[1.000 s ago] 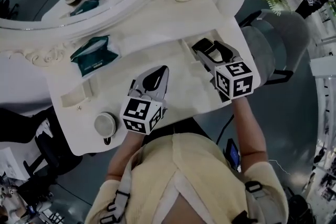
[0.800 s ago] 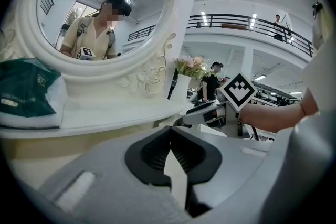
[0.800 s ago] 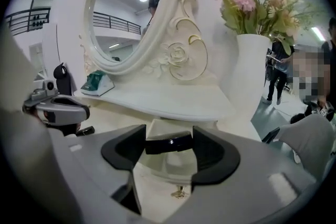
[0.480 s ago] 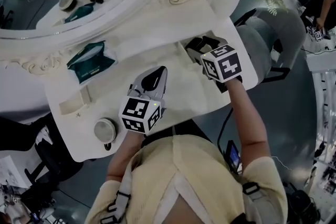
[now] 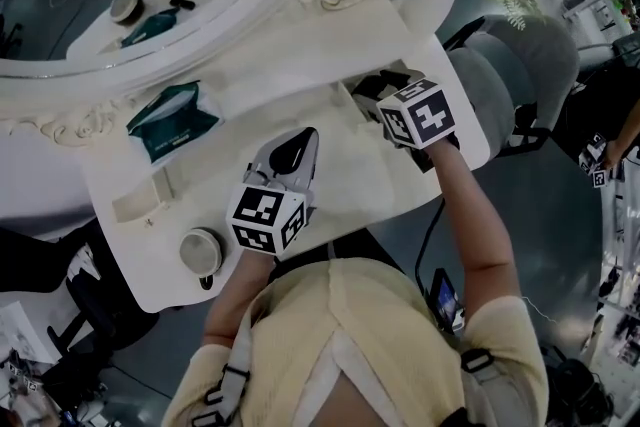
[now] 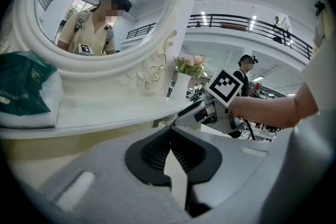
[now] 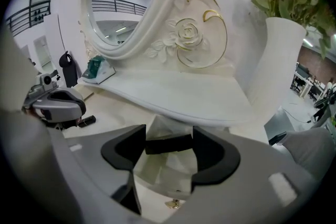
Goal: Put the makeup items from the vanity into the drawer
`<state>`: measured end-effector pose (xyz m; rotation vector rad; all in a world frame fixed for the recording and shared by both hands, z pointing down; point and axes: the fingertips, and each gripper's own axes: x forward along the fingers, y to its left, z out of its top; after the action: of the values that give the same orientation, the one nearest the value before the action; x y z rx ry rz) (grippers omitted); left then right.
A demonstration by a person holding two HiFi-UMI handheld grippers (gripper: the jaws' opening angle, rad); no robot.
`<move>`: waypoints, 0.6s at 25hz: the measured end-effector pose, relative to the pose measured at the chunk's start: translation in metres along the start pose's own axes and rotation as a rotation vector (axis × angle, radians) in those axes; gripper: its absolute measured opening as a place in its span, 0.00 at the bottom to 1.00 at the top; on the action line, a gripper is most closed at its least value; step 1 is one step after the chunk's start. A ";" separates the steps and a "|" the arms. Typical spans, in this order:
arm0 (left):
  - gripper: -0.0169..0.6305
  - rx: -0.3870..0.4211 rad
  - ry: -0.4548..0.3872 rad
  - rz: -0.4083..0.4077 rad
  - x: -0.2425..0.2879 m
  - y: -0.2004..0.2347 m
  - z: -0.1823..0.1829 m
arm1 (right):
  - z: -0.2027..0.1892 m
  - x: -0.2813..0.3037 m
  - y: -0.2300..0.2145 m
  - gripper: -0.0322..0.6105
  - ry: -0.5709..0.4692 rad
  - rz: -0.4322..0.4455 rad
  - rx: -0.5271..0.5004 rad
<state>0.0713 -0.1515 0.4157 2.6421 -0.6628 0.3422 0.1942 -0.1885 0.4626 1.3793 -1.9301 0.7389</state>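
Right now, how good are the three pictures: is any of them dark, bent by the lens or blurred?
Head view: dim but sharp; the white vanity reads clearly. Left gripper view: strong fisheye with black corners, the mirror frame bowed, the left gripper soft up close. Right gripper view: same fisheye; the vase looks soft, and the black stick in the right gripper is blurred.

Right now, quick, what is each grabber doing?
Left gripper: closed, nothing in it.
Right gripper: closed on a thin black stick.
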 end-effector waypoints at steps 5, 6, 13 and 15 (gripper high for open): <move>0.02 0.000 0.004 -0.001 -0.003 0.000 -0.002 | -0.006 0.003 0.002 0.49 0.069 0.009 -0.039; 0.02 -0.001 0.004 0.000 -0.004 0.000 -0.002 | -0.006 0.003 0.002 0.49 0.081 0.010 -0.043; 0.02 -0.003 0.005 0.007 -0.009 0.003 -0.004 | -0.015 0.001 -0.003 0.49 0.203 0.012 -0.054; 0.02 -0.003 0.004 0.008 -0.010 0.003 -0.004 | -0.018 0.001 -0.004 0.49 0.263 0.016 -0.080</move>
<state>0.0610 -0.1487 0.4168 2.6364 -0.6725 0.3480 0.2009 -0.1768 0.4746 1.1570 -1.7466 0.7989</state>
